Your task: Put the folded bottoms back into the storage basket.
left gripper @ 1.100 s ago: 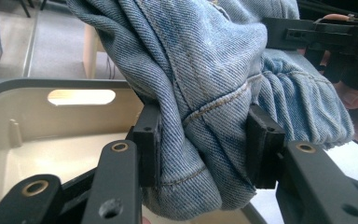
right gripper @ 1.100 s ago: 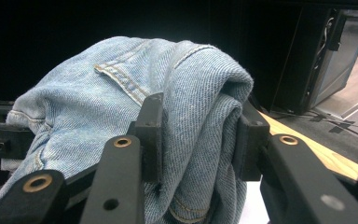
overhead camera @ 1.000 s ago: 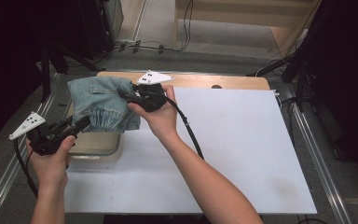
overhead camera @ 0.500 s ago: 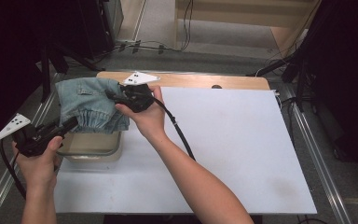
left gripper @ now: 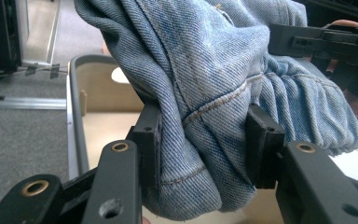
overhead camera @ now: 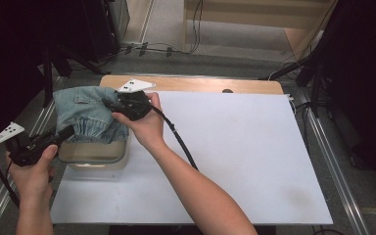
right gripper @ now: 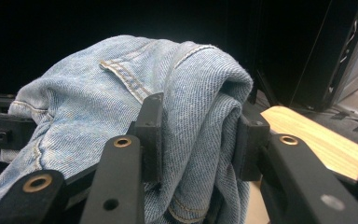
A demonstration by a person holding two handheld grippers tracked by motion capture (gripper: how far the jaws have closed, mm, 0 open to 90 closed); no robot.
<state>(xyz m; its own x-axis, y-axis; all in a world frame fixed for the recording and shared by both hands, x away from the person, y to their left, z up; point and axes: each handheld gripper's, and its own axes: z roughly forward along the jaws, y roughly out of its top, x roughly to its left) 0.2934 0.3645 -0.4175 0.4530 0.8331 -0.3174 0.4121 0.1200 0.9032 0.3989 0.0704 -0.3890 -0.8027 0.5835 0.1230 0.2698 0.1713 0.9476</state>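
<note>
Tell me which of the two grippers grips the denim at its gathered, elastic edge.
The left gripper: in the high view it clamps the denim garment at the ruffled hem over the tub. The right gripper holds a smoother fold higher up.

I read the denim garment (overhead camera: 85,113) as faded light blue with tan stitching along the seams. Bin (overhead camera: 94,152) under it: beige inside, grey rim. Both grippers, left (left gripper: 204,140) and right (right gripper: 196,135), are black with brass-coloured rivets; top plates white. Table sheet (overhead camera: 235,147) white, far edge (overhead camera: 196,84) pale wood. Floor grey.
</note>
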